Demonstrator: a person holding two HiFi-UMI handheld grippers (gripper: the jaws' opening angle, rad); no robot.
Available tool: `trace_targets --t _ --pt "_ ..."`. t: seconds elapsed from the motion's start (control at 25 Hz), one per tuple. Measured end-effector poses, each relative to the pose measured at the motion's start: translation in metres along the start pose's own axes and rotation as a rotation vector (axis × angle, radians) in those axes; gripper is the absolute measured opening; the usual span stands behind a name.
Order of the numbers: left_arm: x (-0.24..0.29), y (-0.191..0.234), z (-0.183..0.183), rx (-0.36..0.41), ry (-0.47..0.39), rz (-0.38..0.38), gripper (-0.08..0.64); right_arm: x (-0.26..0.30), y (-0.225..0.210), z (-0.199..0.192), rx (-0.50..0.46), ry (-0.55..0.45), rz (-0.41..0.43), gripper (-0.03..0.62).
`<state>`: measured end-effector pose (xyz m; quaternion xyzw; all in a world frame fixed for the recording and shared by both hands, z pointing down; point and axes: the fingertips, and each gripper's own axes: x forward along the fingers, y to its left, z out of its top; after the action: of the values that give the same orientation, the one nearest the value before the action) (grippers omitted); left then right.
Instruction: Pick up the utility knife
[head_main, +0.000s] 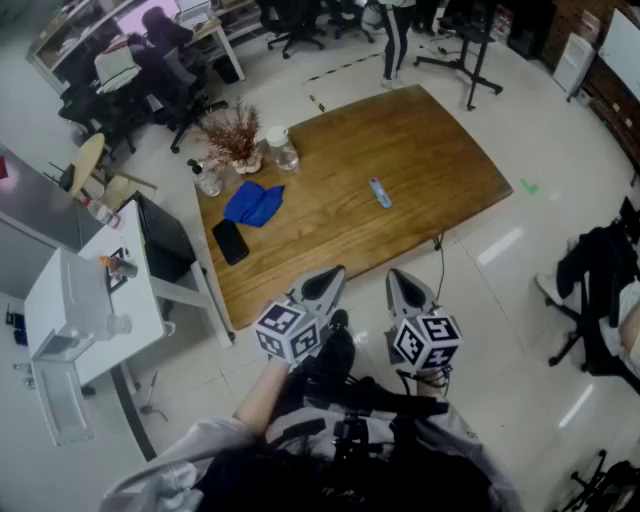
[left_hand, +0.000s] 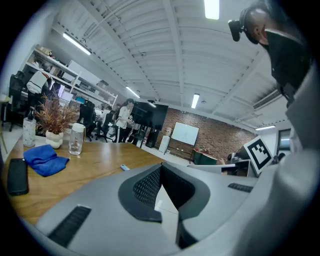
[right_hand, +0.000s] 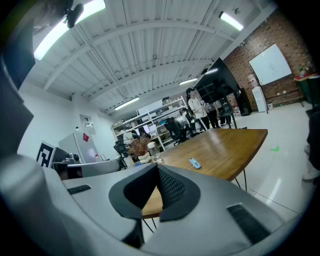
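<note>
Looking down on the wooden table (head_main: 430, 140) — the utility knife (head_main: 380, 193) lies alone near the middle, pale blue, well apart from everything else. Over at the left end there's a crumpled blue cloth (head_main: 253, 203) with a black phone (head_main: 231, 241) just beside it, and behind them a dried plant (head_main: 233, 135) and a clear jar (head_main: 283, 150). The left claw (head_main: 333, 273) and right claw (head_main: 398, 276) hover side by side at the near edge — both drawn to a point, nothing in them, well short of the knife.
</note>
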<state>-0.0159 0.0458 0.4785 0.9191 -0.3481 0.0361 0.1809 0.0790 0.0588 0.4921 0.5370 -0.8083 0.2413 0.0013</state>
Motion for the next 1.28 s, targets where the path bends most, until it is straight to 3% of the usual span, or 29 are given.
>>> trace_targets --t 0.2,0.48,0.64,0.84,1.0,1.12,1.28 --pt "0.030 0.056 0.030 0.015 0.017 -0.031 -0.002 0.061 -0.015 0.021 0.052 0.001 -0.049 0.008" --pt "0.077 0.116 0.042 -0.043 0.034 -0.098 -0.002 0.128 -0.064 0.015 0.104 0.074 -0.172 0.008" --pt "0.095 0.129 0.046 -0.082 0.043 -0.127 -0.002 0.154 -0.089 0.009 0.074 0.145 -0.213 0.008" --pt "0.110 0.136 0.043 -0.129 0.058 -0.116 -0.002 0.180 -0.111 0.008 -0.004 0.242 -0.192 0.014" --pt "0.119 0.144 0.048 -0.164 0.051 -0.059 -0.002 0.204 -0.129 -0.004 -0.069 0.363 -0.132 0.083" --pt "0.124 0.151 0.053 -0.178 0.042 -0.030 -0.002 0.220 -0.143 -0.017 -0.096 0.443 -0.102 0.179" --pt "0.125 0.161 0.052 -0.180 0.046 0.022 -0.002 0.242 -0.158 -0.025 -0.125 0.519 -0.128 0.199"
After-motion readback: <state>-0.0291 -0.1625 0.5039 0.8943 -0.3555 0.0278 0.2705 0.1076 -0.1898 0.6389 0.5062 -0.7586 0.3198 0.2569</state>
